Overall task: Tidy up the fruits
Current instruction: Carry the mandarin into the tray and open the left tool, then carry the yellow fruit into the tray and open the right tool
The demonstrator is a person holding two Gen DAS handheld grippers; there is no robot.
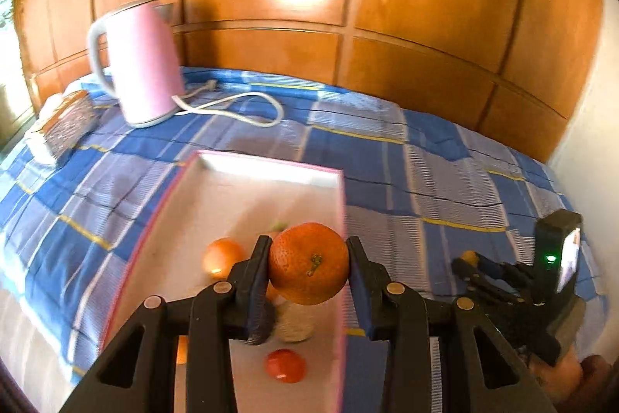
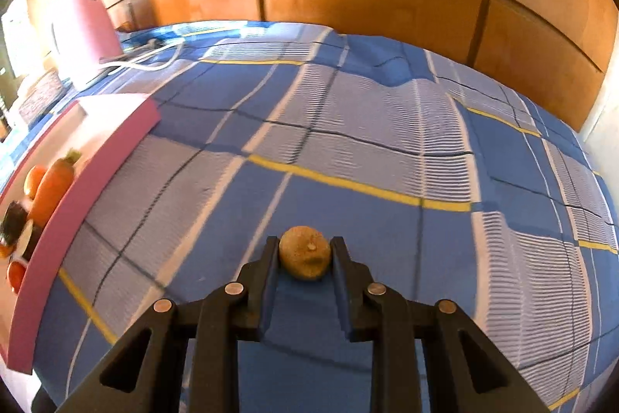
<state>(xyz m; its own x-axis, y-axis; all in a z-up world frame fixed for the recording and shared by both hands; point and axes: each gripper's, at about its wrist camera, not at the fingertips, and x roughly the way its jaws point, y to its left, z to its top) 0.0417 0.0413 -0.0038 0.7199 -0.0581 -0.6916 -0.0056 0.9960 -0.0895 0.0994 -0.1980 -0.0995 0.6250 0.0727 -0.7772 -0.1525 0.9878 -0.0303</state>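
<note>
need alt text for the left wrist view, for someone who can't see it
The left gripper clamps an orange above a pink-rimmed tray that holds several smaller fruits, on a blue plaid cloth. Behind stand a pink kettle with a white cord and wood panelling; the right gripper shows at the right edge.

Your left gripper (image 1: 308,264) holds an orange (image 1: 309,263) above a tray (image 1: 271,168) lying on the bedspread (image 1: 406,180), with a tomato (image 1: 285,365) and another orange (image 1: 222,258) in the tray below it. Behind the tray to the left stands a kettle (image 1: 139,64), its cord (image 1: 240,107) trailing right, with a box (image 1: 62,126) further left. Your right gripper (image 2: 305,258), right of the tray, holds a kiwi (image 2: 305,257) over the bedspread; a carrot (image 2: 52,186) lies in the tray.
</note>
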